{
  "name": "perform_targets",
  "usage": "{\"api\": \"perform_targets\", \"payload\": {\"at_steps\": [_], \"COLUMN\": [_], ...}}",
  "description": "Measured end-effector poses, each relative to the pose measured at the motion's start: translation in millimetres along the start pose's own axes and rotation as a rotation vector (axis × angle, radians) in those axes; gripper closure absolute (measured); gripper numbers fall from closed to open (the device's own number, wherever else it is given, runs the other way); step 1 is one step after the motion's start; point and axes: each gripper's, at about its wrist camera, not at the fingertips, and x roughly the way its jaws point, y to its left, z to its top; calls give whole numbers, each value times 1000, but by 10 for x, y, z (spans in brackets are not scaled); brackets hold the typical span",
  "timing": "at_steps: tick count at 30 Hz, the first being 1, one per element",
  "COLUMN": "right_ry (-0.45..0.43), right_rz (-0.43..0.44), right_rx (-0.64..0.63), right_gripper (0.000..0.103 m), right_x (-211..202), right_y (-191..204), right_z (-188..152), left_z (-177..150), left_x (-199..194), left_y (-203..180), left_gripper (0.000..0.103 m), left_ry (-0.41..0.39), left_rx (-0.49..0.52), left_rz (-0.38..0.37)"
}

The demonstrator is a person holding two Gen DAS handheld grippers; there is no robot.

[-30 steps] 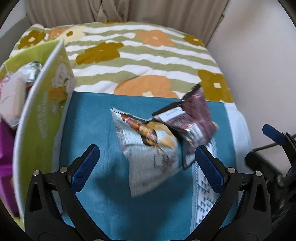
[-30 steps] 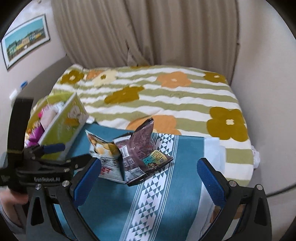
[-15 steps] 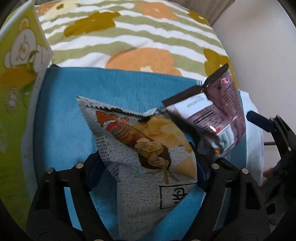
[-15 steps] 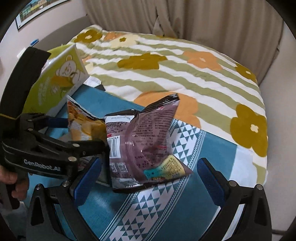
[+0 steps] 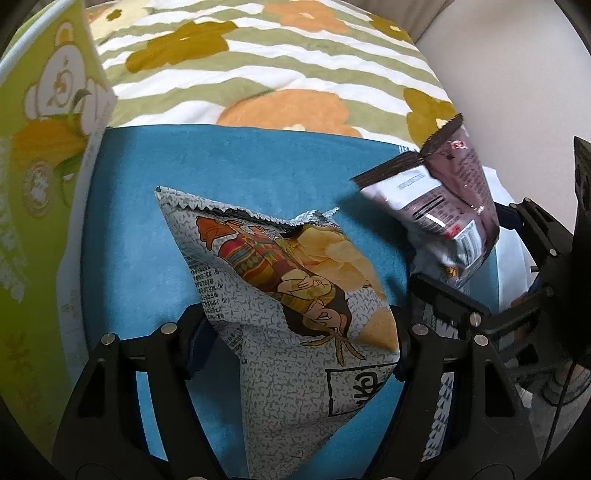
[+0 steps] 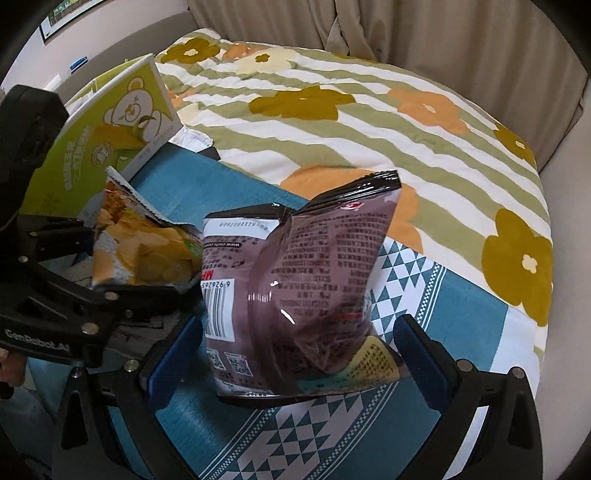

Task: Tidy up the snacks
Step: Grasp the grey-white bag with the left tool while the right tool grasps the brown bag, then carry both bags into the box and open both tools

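Observation:
A grey chip bag (image 5: 295, 314) with a cartoon figure lies on the blue cloth (image 5: 221, 166). My left gripper (image 5: 300, 343) is closing on its lower half, and both pads press into the bag's sides. The right wrist view shows the same bag (image 6: 140, 247) pinched in the left gripper (image 6: 110, 258). A maroon snack bag (image 6: 295, 295) stands tilted between the fingers of my right gripper (image 6: 295, 354), which is open; its right pad is clear of the bag. From the left wrist that maroon bag (image 5: 443, 206) shows at the right.
A green bear-print box (image 5: 40, 184) stands along the left edge of the cloth, seen too as the green box (image 6: 110, 122). A flowered striped bedspread (image 6: 369, 110) lies beyond the cloth. Curtains (image 6: 406, 29) and a wall close the far side. A hand (image 6: 11, 373) holds the left gripper.
Both grippers came down over the bags. The left jaws narrowed from wide open onto the grey chip bag. The maroon bag now stands between the right fingers.

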Motion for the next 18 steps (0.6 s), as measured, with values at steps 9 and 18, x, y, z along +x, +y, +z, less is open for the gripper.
{"api": "perform_targets", "payload": {"at_steps": [9, 18], "right_ry": [-17, -154], "right_rz": [12, -30], "right_rx": [54, 116], "right_gripper": [34, 37], "right_x": [-85, -936], "right_y": [45, 276], "right_z": [-125, -211], "left_z": [-191, -518], "left_x": [-270, -1169], "left_y": [-13, -107], "left_gripper": [34, 34], "left_ry": [-50, -216], "left_rx": [9, 48], "left_rz": [0, -11]}}
